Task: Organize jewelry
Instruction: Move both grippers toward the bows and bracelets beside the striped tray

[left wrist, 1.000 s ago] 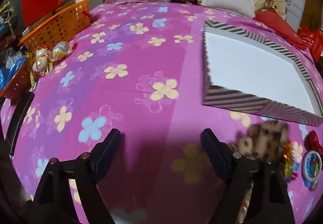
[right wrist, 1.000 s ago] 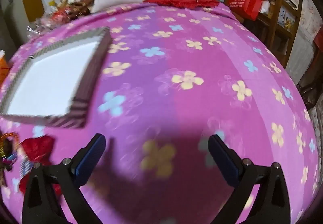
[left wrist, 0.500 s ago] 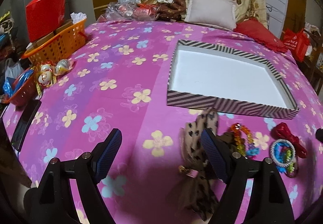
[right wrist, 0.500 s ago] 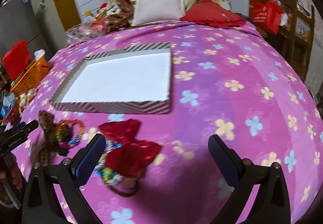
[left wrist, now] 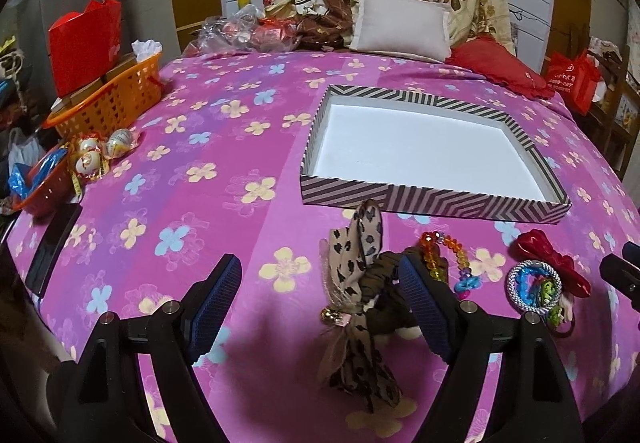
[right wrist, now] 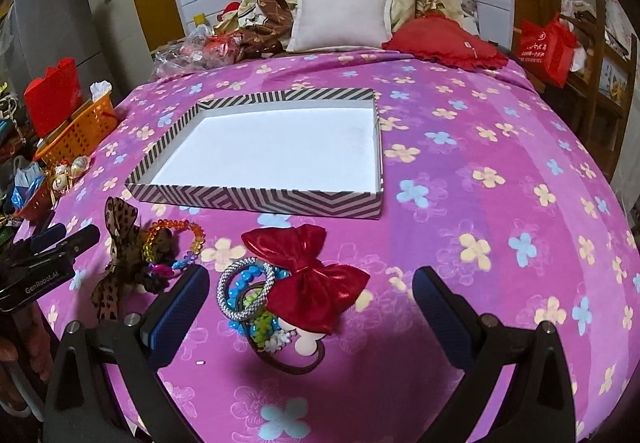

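1. Sitting on the pink flowered bedspread: a shallow striped cardboard box with a white inside.
2. Just in front of the box: leopard-print bow, shiny red bow, beaded bracelets.
3. Left claw and right claw both spread wide, gripping nothing, hovering near the box's front side.

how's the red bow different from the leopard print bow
The red bow is shiny, plain red and lies spread flat, overlapping the silver bangle. The leopard print bow is matte tan with dark spots, its loops crumpled and partly standing. Both lie on the bedspread, in front of the empty striped box.
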`<action>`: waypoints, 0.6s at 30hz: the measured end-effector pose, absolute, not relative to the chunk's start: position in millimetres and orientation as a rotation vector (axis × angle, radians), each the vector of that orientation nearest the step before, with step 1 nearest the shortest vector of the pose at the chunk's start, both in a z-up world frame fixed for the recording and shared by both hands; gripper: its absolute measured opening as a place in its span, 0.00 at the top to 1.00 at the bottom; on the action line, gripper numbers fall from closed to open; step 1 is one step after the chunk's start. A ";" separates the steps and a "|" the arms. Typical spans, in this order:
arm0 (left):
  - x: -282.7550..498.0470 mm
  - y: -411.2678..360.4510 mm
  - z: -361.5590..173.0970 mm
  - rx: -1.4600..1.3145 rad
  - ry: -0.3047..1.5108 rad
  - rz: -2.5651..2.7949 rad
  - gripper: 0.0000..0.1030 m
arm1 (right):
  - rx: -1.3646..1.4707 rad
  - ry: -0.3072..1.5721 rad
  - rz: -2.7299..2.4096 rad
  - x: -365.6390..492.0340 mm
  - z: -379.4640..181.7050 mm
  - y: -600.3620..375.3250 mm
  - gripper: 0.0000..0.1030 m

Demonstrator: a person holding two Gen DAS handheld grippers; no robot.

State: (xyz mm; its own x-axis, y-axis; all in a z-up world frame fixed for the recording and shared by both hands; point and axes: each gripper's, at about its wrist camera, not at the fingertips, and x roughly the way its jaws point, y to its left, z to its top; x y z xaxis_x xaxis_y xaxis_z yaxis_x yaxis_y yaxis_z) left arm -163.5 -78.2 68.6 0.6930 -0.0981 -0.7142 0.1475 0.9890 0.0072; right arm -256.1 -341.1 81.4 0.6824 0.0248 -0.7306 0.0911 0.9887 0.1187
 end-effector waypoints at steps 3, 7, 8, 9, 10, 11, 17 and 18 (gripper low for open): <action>-165.4 -80.4 69.3 0.079 0.788 -0.135 0.37 | 0.151 0.831 -0.031 -256.2 79.6 -340.7 0.00; -166.8 -82.7 70.2 0.085 0.785 -0.134 0.37 | 0.151 0.842 -0.031 -256.2 77.0 -339.9 0.00; -166.9 -82.2 70.4 0.085 0.784 -0.134 0.37 | 0.148 0.842 -0.033 -256.5 76.6 -339.5 0.00; -167.2 -82.4 70.5 0.086 0.785 -0.134 0.37 | 0.144 0.842 -0.034 -256.8 76.3 -338.9 0.00; -167.5 -83.1 70.6 0.090 0.785 -0.134 0.37 | 0.139 0.841 -0.034 -257.1 76.1 -338.1 0.00; -167.9 -83.1 70.5 0.091 0.785 -0.135 0.37 | 0.135 0.841 -0.035 -257.3 75.8 -337.6 0.00; -170.8 -85.4 70.1 0.102 0.786 -0.145 0.37 | 0.125 0.838 -0.039 -258.6 76.6 -336.2 0.00; -171.2 -85.5 70.0 0.104 0.785 -0.145 0.37 | 0.124 0.837 -0.039 -258.6 76.5 -336.1 0.00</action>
State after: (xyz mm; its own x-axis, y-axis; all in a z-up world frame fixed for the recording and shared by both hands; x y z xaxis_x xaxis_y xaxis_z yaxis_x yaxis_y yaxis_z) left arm -171.2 -85.5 70.0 0.6984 -0.0911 -0.7099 0.1685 0.9849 0.0393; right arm -258.6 -336.1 76.5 0.6692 0.0140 -0.7430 0.0838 0.9920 0.0941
